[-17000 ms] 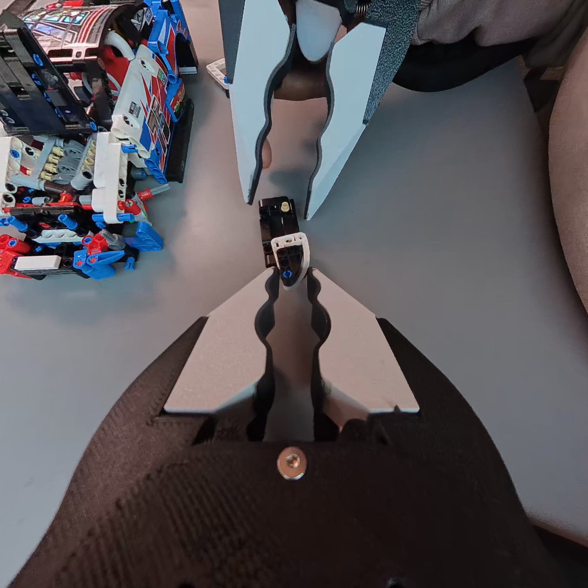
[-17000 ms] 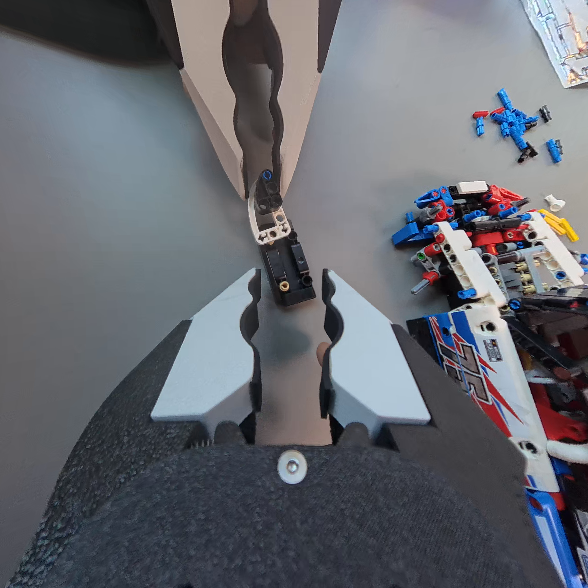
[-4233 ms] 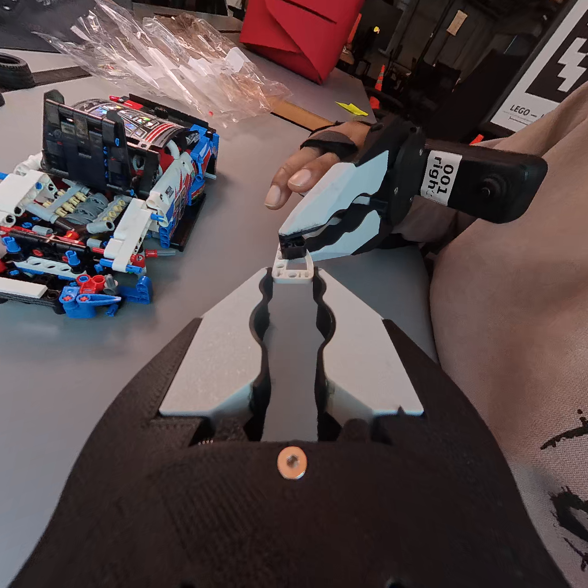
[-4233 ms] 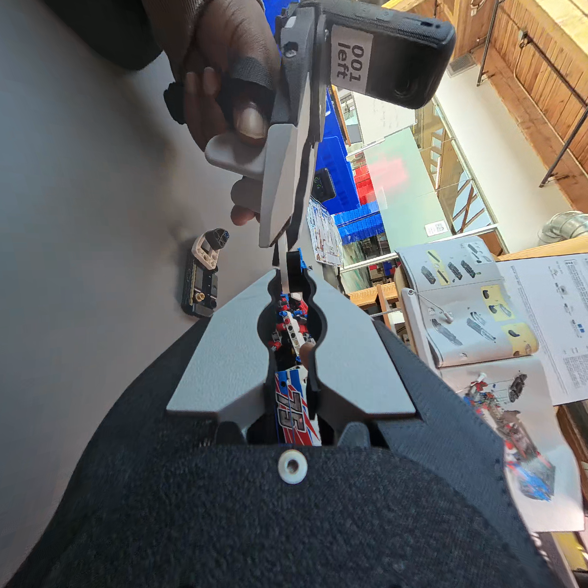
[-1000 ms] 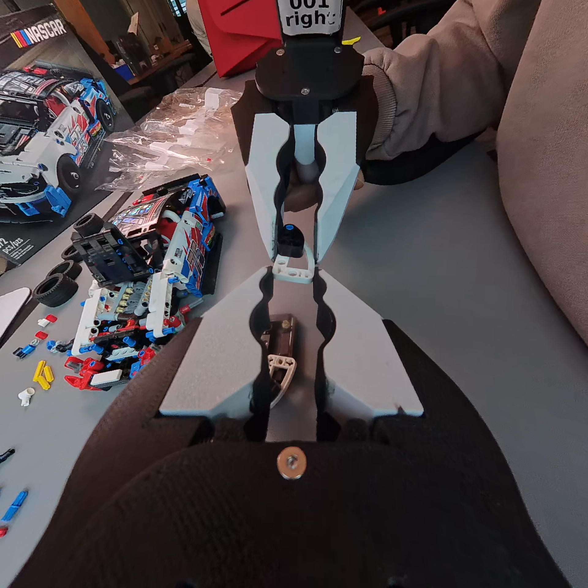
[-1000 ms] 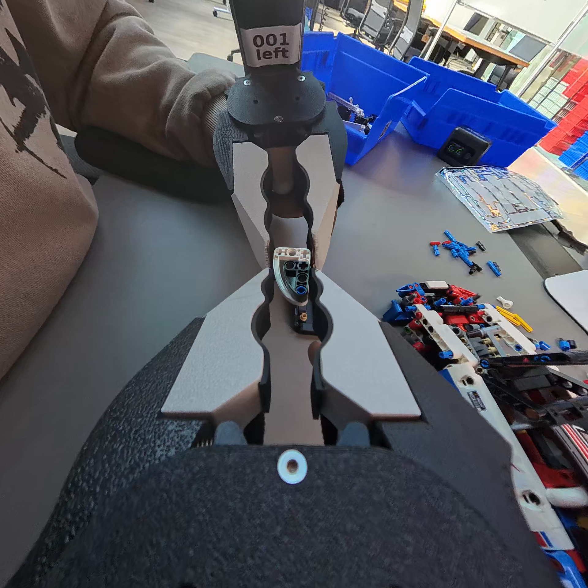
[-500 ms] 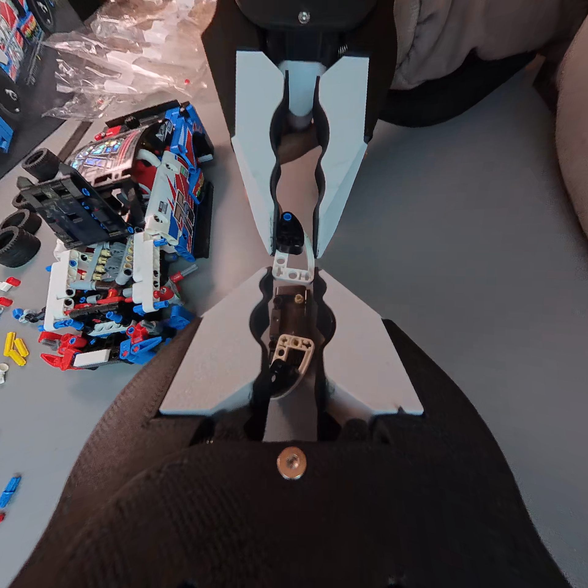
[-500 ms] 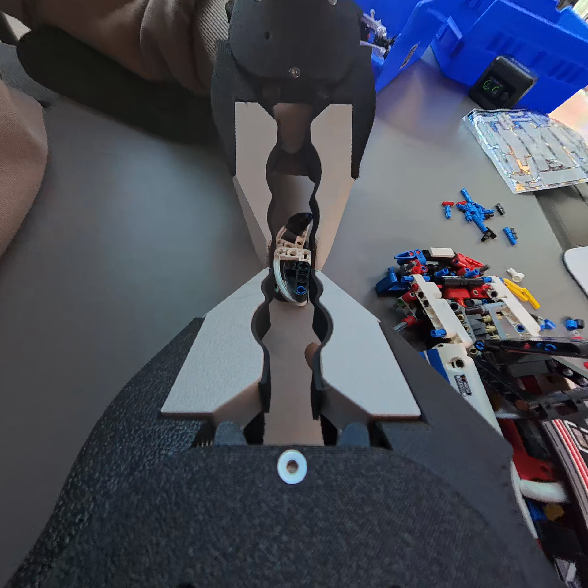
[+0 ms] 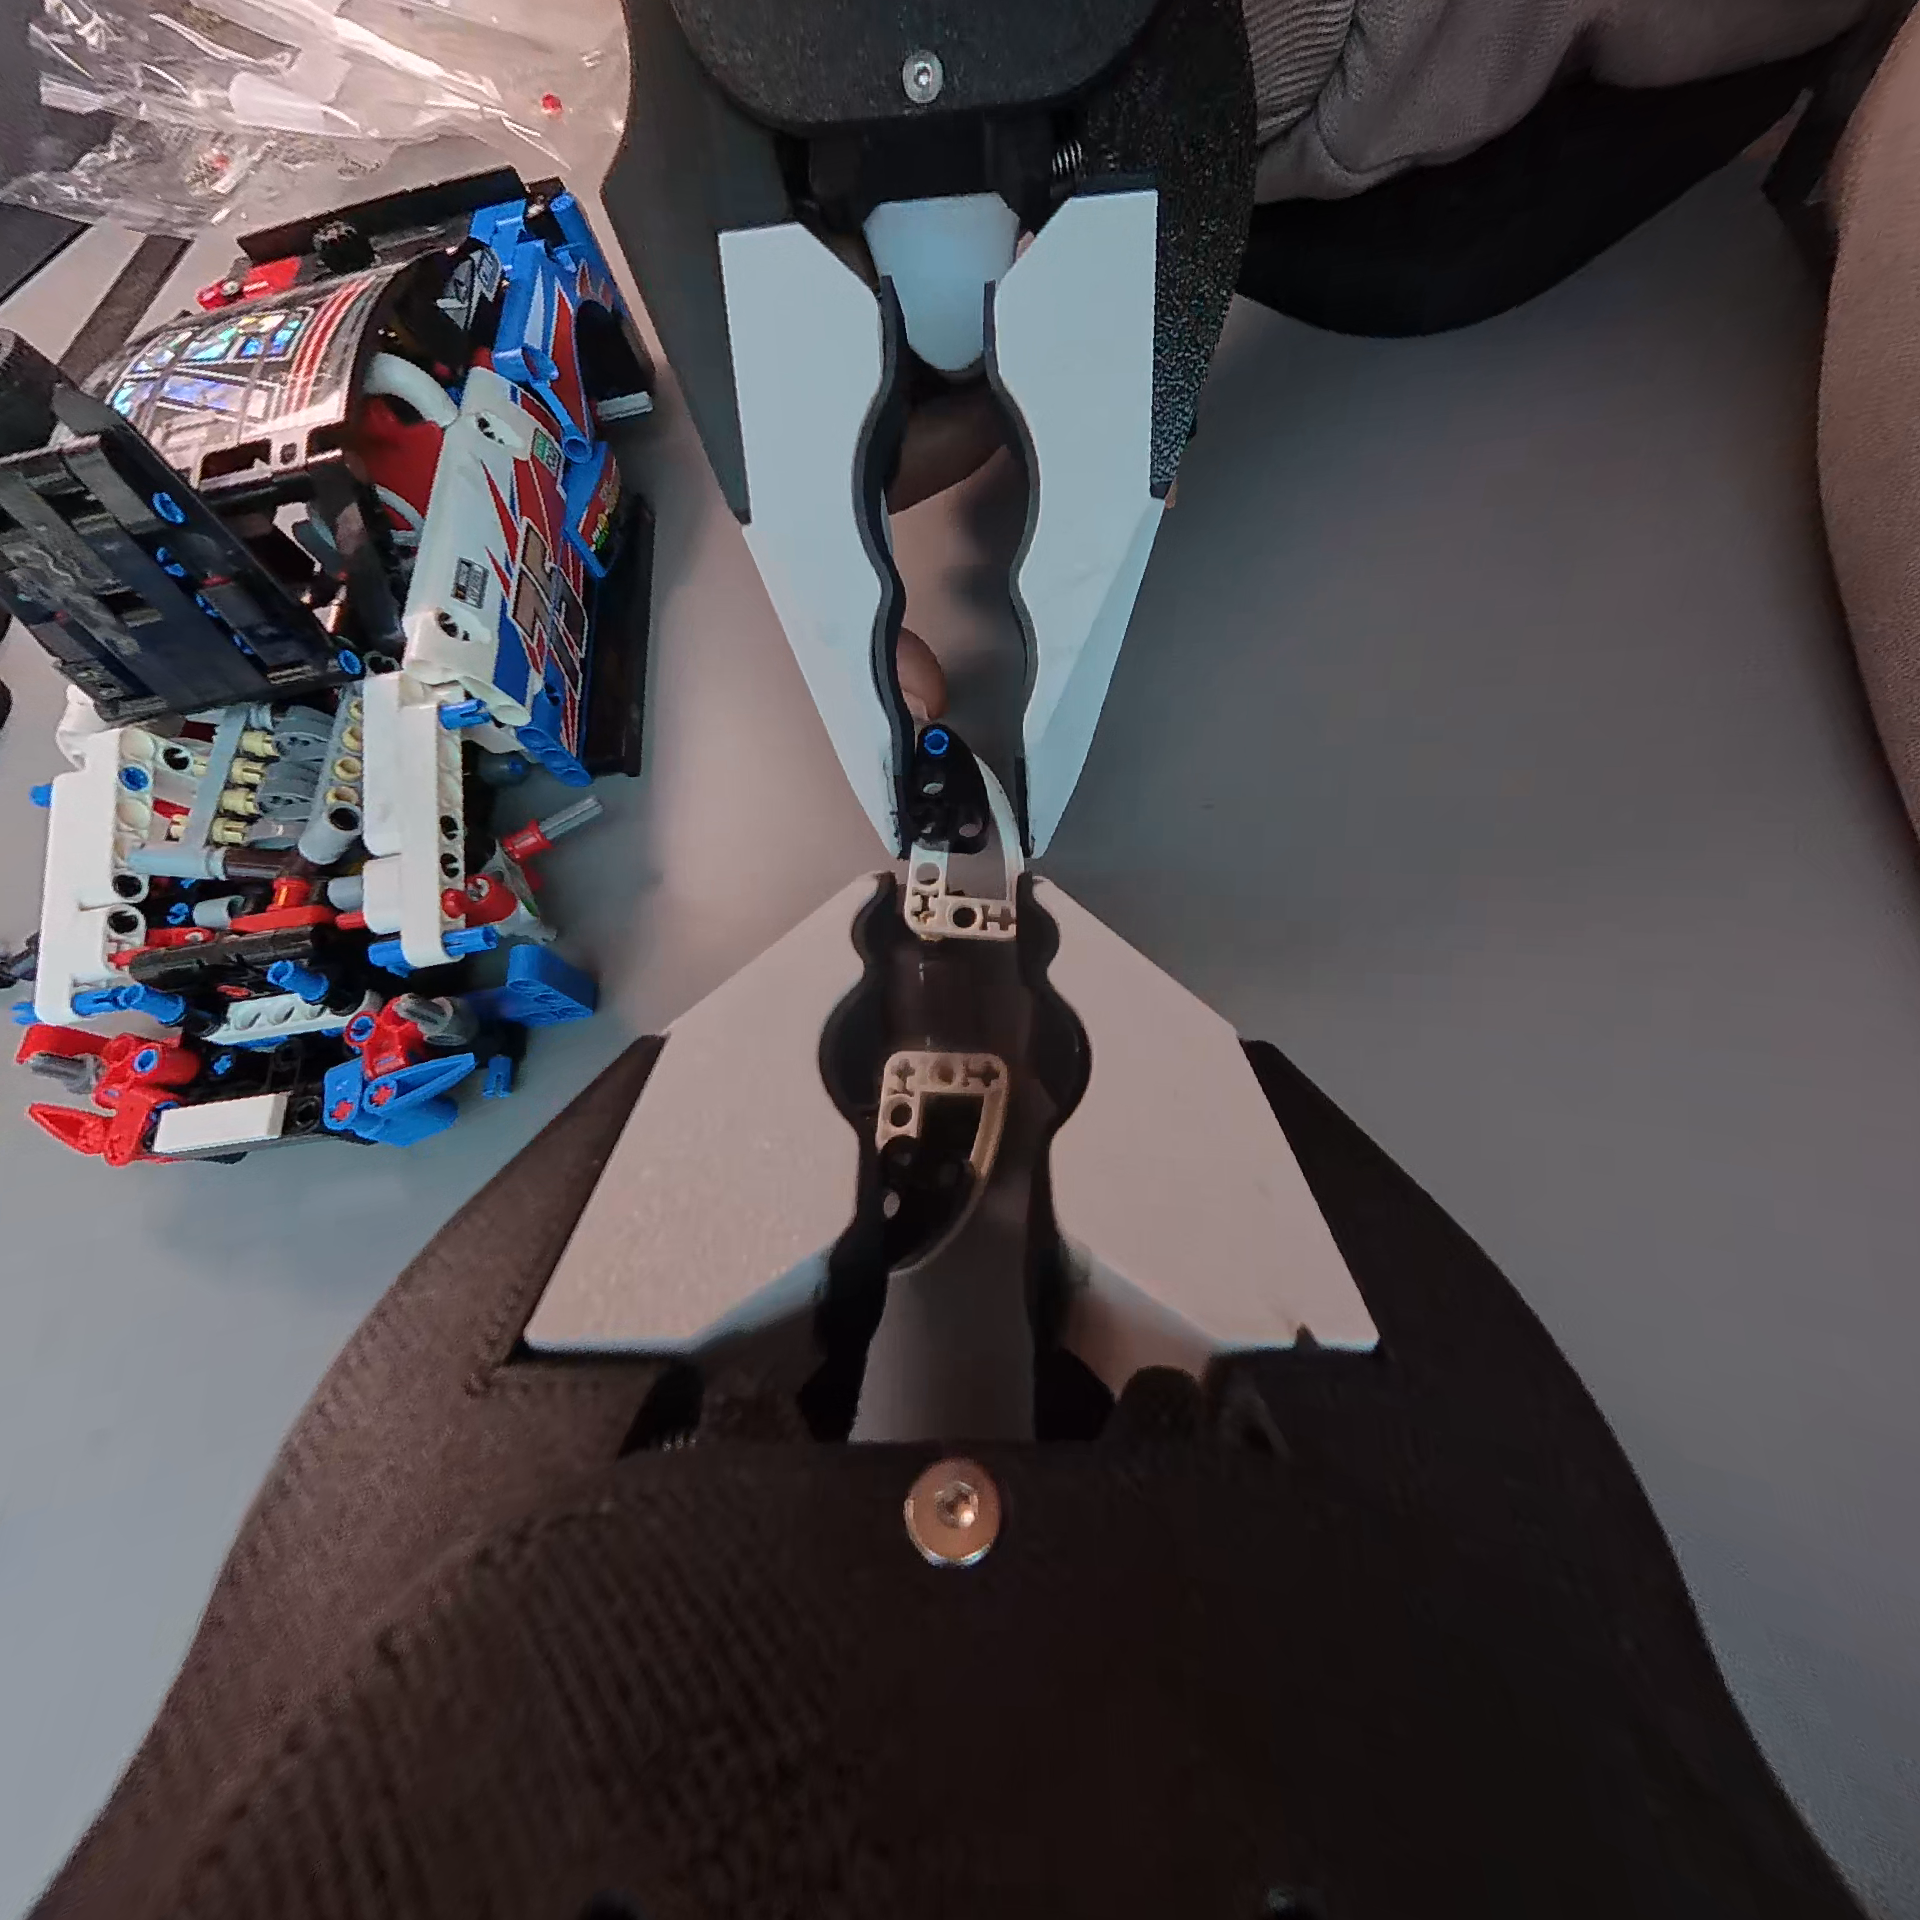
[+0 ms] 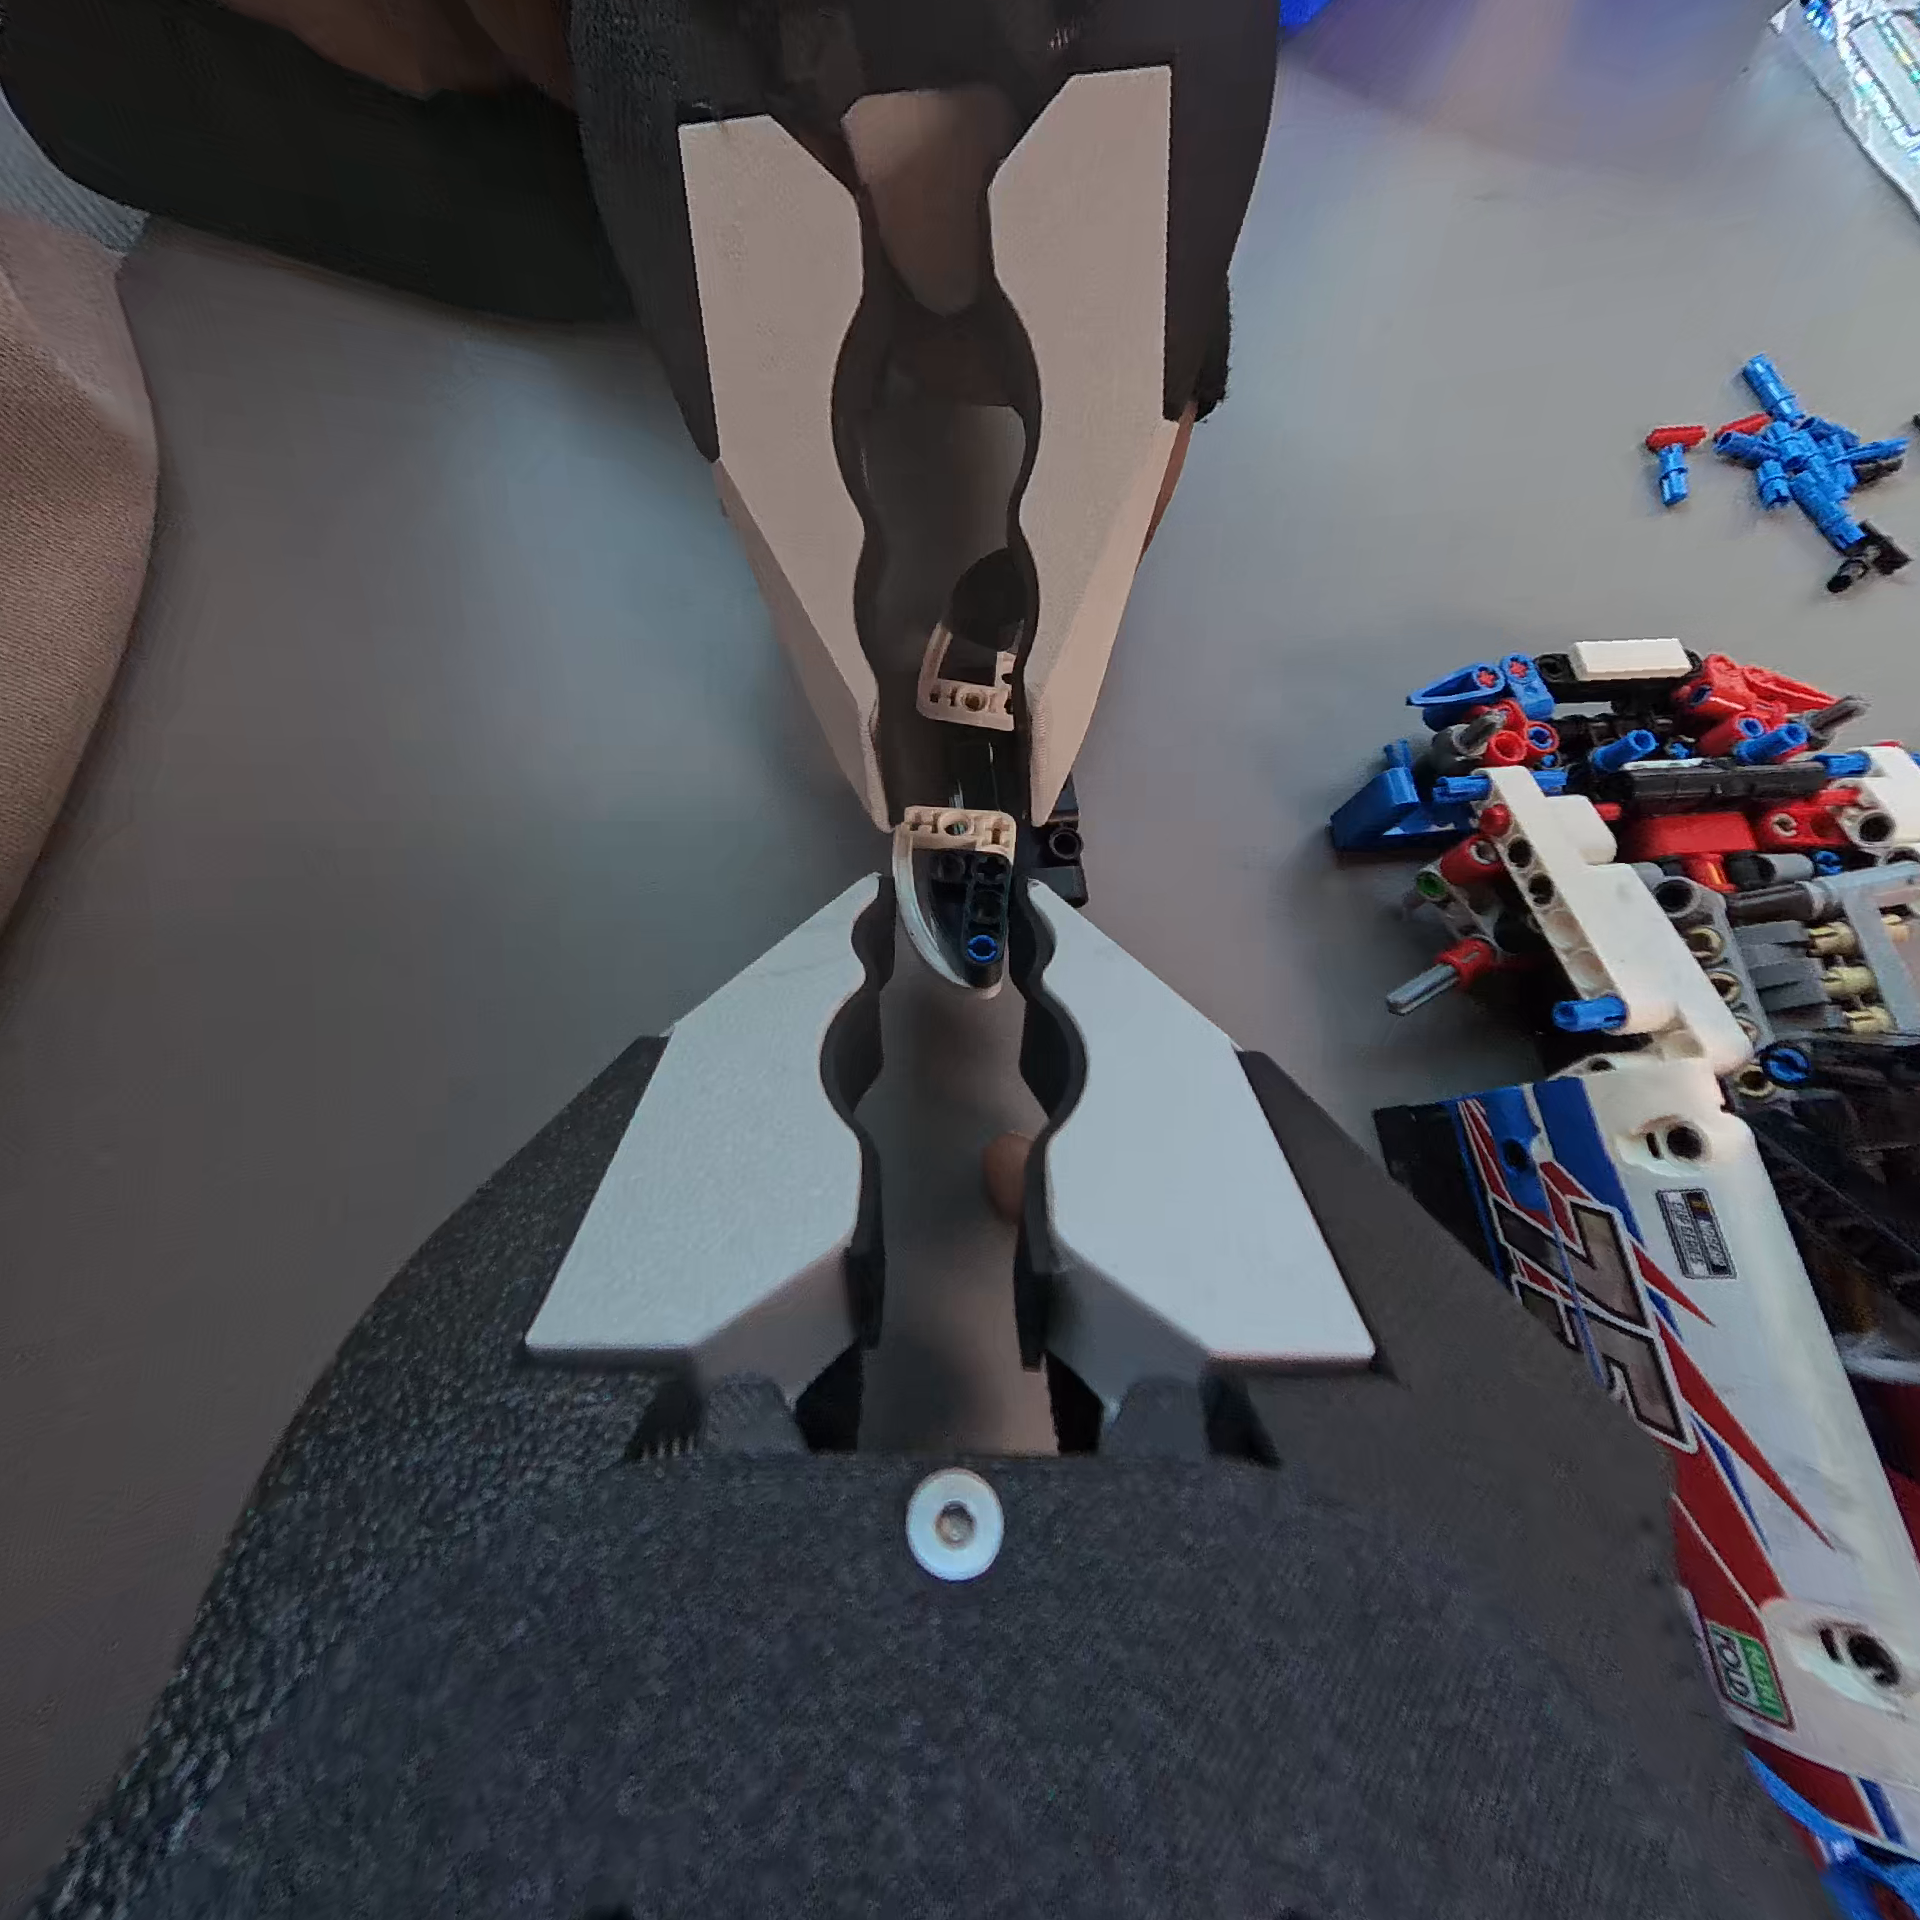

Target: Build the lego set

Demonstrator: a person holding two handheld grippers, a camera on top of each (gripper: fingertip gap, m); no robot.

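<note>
the left tool (image 9: pixel 961 883) and the right tool (image 10: pixel 956 894) met tip to tip at frame centre, both nearly closed on one small white curved panel with a black liftarm and blue pin (image 10: pixel 961 899). the left tool pinched the panel's white holed end, the right tool the black end. below them, seen through the left tool's gap in the left wrist view, a matching white-and-black sub-assembly (image 9: pixel 940 1117) lay on the grey worktop (image 9: pixel 1455 831). the partly built race car (image 9: pixel 312 675) sat in the left half of that frame, with loose blue pins (image 10: pixel 1797 468) at the upper right of the right wrist view. the likely trouble: both grips held only by the very tips, so a twist or uneven pull could pop the piece free or split panel from liftarm. lowering it misaligned could knock the resting sub-assembly aside.
</note>
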